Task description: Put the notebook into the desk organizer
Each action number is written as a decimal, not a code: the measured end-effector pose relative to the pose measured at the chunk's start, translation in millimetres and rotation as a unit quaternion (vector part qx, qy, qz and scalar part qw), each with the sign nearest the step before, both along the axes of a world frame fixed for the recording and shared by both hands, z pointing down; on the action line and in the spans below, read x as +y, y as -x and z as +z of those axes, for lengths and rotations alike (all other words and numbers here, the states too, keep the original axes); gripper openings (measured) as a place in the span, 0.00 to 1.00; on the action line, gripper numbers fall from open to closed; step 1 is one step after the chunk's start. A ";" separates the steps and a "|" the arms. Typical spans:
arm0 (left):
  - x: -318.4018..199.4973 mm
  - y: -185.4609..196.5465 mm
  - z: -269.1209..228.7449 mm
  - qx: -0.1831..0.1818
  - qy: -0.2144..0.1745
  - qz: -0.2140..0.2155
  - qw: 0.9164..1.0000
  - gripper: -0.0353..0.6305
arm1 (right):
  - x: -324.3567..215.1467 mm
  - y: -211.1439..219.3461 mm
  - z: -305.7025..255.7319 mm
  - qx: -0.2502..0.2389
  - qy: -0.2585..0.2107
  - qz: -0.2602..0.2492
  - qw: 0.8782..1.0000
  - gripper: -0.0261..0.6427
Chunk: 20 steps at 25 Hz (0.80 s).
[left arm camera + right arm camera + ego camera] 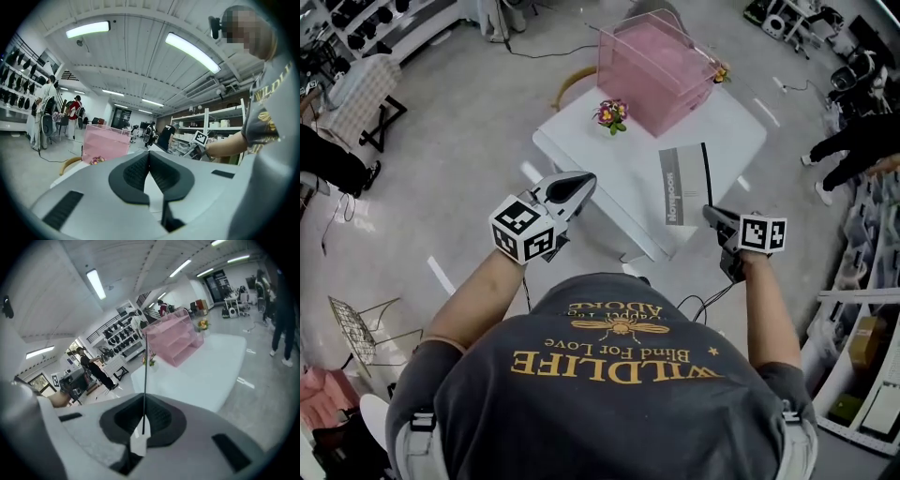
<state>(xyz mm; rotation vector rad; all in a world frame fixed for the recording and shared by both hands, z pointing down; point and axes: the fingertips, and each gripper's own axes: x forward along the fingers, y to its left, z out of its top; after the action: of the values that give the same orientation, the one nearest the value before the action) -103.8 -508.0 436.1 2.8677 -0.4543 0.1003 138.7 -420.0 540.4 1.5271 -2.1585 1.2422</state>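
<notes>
Holding anything, that right gripper [143, 422]?

Yes. Its jaws are pressed together on the near edge of the thin grey notebook with the black spine [682, 186]; in the right gripper view the cover runs edge-on, straight out from between the pads.

And where does the notebook sit?

On the near right part of the white rectangular table [609, 164], its length running from near to far. Whether the gripped end is raised off the top cannot be told.

The organizer?

The pink translucent plastic desk organizer [652, 66] stands at the far side of the same table, well apart from the notebook. A small bunch of purple and yellow flowers [611, 114] stands just beside it on the left.

What about the left gripper [581, 182]?

It hangs off the table's near left edge, jaws closed tip to tip with nothing between them.
</notes>
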 end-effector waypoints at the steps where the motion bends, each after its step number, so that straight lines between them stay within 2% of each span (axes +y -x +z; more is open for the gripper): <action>1: -4.9 -3.9 -6.7 0.002 -0.005 -0.003 1.000 0.05 | -10.6 -7.3 -16.6 0.003 -0.014 -0.006 1.000 0.05; 7: -37.9 -52.5 -42.7 0.012 -0.029 -0.025 0.999 0.05 | -86.1 -59.1 -115.4 0.017 -0.095 -0.065 0.993 0.05; 12: -79.5 -96.7 -66.4 0.030 -0.034 -0.076 0.996 0.05 | -175.9 -92.6 -175.4 0.036 -0.142 -0.140 0.979 0.05; 16: -107.2 -121.7 -80.3 0.032 -0.034 -0.111 0.993 0.05 | -245.2 -106.5 -191.7 0.040 -0.146 -0.186 0.971 0.05; 20: -119.7 -137.0 -88.9 0.021 -0.035 -0.128 0.991 0.05 | -302.3 -112.1 -187.5 0.029 -0.118 -0.215 0.969 0.05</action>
<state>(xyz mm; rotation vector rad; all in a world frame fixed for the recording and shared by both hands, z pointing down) 33.1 -627.7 347.1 2.8424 -0.8256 -0.0213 250.8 -722.3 352.8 1.0616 -2.4891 0.8118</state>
